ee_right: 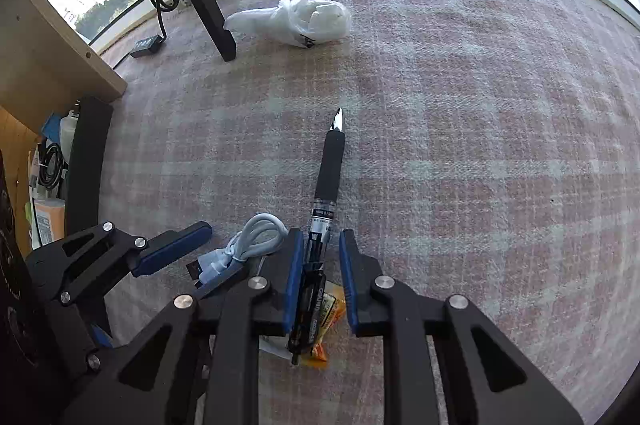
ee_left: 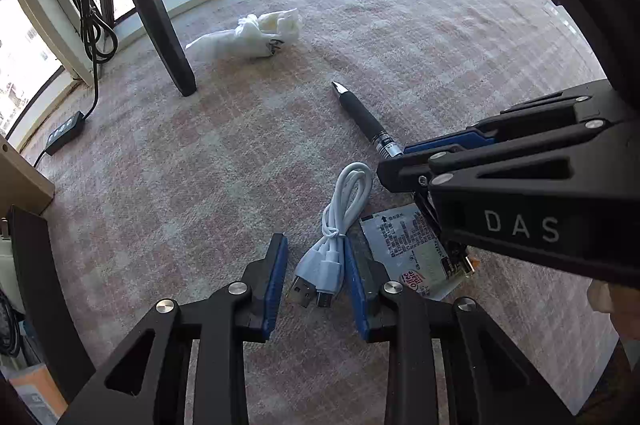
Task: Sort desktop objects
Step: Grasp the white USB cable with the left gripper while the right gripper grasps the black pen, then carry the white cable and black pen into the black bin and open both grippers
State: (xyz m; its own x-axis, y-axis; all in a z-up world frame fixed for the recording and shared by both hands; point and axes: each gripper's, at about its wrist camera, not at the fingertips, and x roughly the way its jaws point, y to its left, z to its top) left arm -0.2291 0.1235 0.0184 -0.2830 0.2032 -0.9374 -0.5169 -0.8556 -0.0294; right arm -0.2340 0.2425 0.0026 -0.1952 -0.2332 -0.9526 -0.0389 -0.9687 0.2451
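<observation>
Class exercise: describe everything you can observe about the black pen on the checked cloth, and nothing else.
The pen has a pointed silver tip, a black rubbery grip sleeve, a clear barrel section with a printed label, and a dark rear end. It lies flat on the checked cloth, tip pointing away toward the window. Its rear part lies between the blue pads of the right tool, close to one pad; contact is unclear. Its back end rests over a small orange packet.
</observation>
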